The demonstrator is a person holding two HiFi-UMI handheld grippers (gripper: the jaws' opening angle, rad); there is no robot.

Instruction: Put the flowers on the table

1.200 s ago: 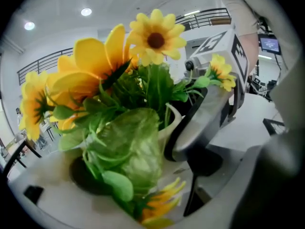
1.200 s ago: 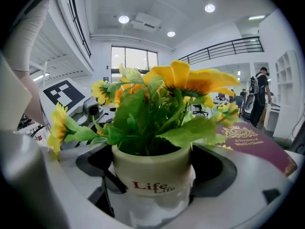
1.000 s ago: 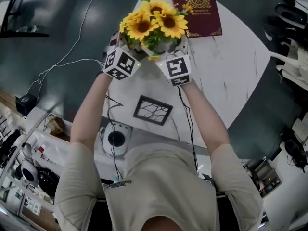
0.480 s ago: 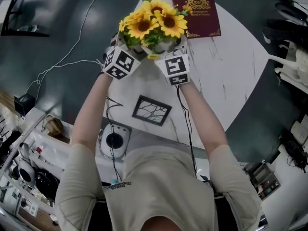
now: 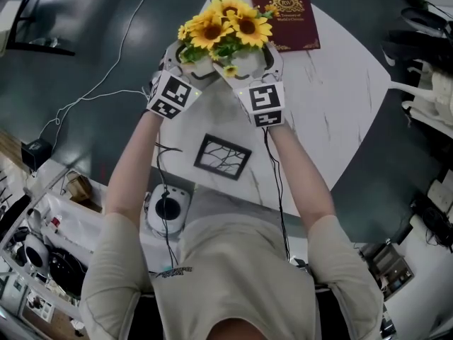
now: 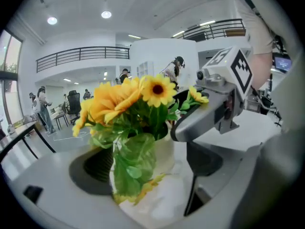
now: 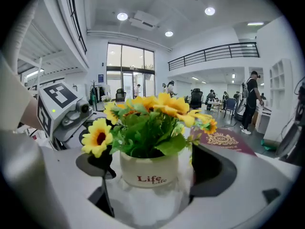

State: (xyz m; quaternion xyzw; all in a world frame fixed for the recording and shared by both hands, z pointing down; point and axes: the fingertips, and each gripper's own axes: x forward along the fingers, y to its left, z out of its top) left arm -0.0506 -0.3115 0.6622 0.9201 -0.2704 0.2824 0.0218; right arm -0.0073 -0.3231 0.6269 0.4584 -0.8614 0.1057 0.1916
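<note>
Right gripper view: yellow sunflowers point(image 7: 151, 120) fill a white pot point(image 7: 148, 170) lettered "Life".

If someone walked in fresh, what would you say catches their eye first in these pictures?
The bunch of yellow sunflowers in a white ceramic pot, standing on the white marble table between the open jaws of the left gripper and right gripper. Next, the maroon book with a gold crest beyond it, and the black picture frame nearer the person.

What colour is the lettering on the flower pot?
Dark red, on the white pot; the right gripper view shows it best.
</note>
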